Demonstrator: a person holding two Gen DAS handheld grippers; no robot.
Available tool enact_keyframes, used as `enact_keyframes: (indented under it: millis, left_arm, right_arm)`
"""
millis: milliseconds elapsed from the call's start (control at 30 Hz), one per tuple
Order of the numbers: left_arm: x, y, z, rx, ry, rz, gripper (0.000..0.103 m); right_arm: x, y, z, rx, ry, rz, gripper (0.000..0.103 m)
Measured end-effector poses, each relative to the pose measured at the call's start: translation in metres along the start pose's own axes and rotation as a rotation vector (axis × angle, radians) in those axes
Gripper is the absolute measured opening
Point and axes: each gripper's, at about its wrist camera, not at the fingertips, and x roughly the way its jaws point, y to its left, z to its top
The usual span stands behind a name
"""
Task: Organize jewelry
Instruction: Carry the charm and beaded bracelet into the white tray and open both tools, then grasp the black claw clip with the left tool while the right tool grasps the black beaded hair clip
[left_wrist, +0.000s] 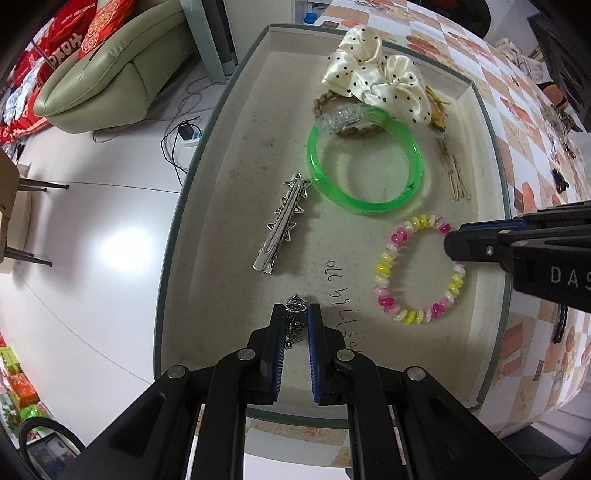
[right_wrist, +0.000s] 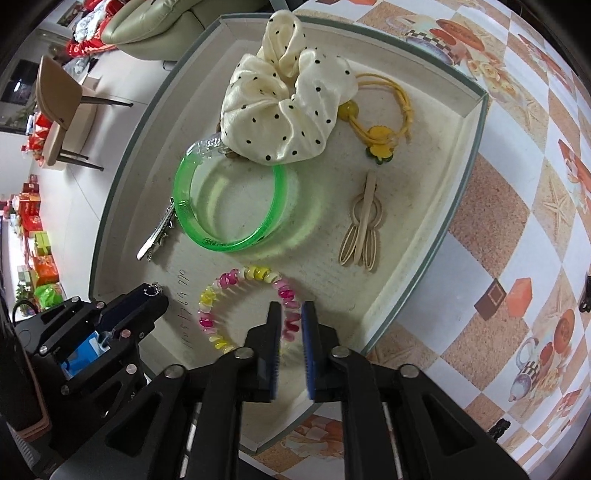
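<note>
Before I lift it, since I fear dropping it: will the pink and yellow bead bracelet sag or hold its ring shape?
The bead bracelet probably sags: separate beads, seemingly strung. The right gripper straddles only one section, so the rest would likely droop. Glossy beads may slip.

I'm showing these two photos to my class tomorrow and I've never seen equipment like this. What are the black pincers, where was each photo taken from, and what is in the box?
Each photo comes from a camera on a hand-held two-finger gripper, looking along its fingers. The left gripper is shut on a silver chain. The right gripper straddles a pink and yellow bead bracelet; whether it pinches it, I cannot tell. Both work over a shallow box on a patterned tablecloth. Inside lie a green bangle, a polka-dot scrunchie, a silver star clip, a beige clip and a yellow hair tie.
</note>
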Motion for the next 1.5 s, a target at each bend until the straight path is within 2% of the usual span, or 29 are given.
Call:
enact_keyframes:
  millis: [33, 100, 200, 367, 567, 600, 633, 667, 700, 867, 967, 1133, 1200, 1367, 1500]
  left_arm:
    - [0.0, -0.001, 0.0, 0.001, 0.001, 0.002, 0.015]
    - [0.0, -0.004, 0.0, 0.005, 0.003, 0.01, 0.015]
    - [-0.002, -0.005, 0.001, 0.008, 0.001, 0.043, 0.016]
    - [-0.012, -0.006, 0.004, 0.008, -0.002, 0.053, 0.016]
    - [-0.024, -0.013, 0.006, 0.03, 0.0, 0.051, 0.016]
    - [-0.026, -0.015, 0.007, 0.035, 0.002, 0.053, 0.024]
    - [-0.027, -0.017, 0.008, 0.04, 0.004, 0.059, 0.07]
    - [-0.03, -0.018, 0.007, 0.04, -0.004, 0.072, 0.095]
    - [-0.034, -0.02, 0.007, 0.042, -0.029, 0.095, 0.103]
    - [-0.044, -0.041, 0.009, 0.104, -0.03, 0.112, 0.103]
    - [-0.052, -0.054, 0.012, 0.111, -0.039, 0.105, 0.103]
    - [-0.067, -0.074, 0.019, 0.149, -0.069, 0.08, 0.103]
    - [-0.075, -0.089, 0.023, 0.18, -0.086, 0.064, 0.103]
    - [-0.086, -0.117, 0.036, 0.255, -0.113, 0.019, 0.103]
    - [-0.09, -0.149, 0.038, 0.317, -0.118, -0.016, 0.103]
  right_arm:
    - [0.002, 0.001, -0.002, 0.002, 0.0, 0.001, 0.036]
    - [0.0, 0.001, -0.002, 0.004, -0.011, 0.006, 0.044]
    - [-0.012, -0.001, -0.001, 0.019, -0.042, 0.028, 0.045]
    - [-0.045, -0.011, -0.004, 0.066, -0.124, 0.07, 0.045]
    - [-0.078, -0.041, -0.017, 0.137, -0.196, 0.071, 0.049]
    - [-0.082, -0.048, -0.021, 0.155, -0.202, 0.071, 0.05]
    - [-0.086, -0.055, -0.024, 0.17, -0.207, 0.072, 0.05]
    - [-0.088, -0.064, -0.03, 0.187, -0.212, 0.07, 0.05]
    - [-0.091, -0.071, -0.034, 0.201, -0.216, 0.067, 0.05]
    - [-0.101, -0.11, -0.065, 0.314, -0.233, 0.046, 0.051]
    - [-0.104, -0.136, -0.085, 0.39, -0.241, 0.038, 0.055]
    - [-0.108, -0.177, -0.122, 0.509, -0.252, 0.02, 0.076]
    - [-0.109, -0.194, -0.139, 0.567, -0.257, 0.015, 0.08]
    - [-0.107, -0.23, -0.175, 0.699, -0.25, 0.001, 0.081]
    - [-0.105, -0.24, -0.196, 0.746, -0.248, 0.002, 0.083]
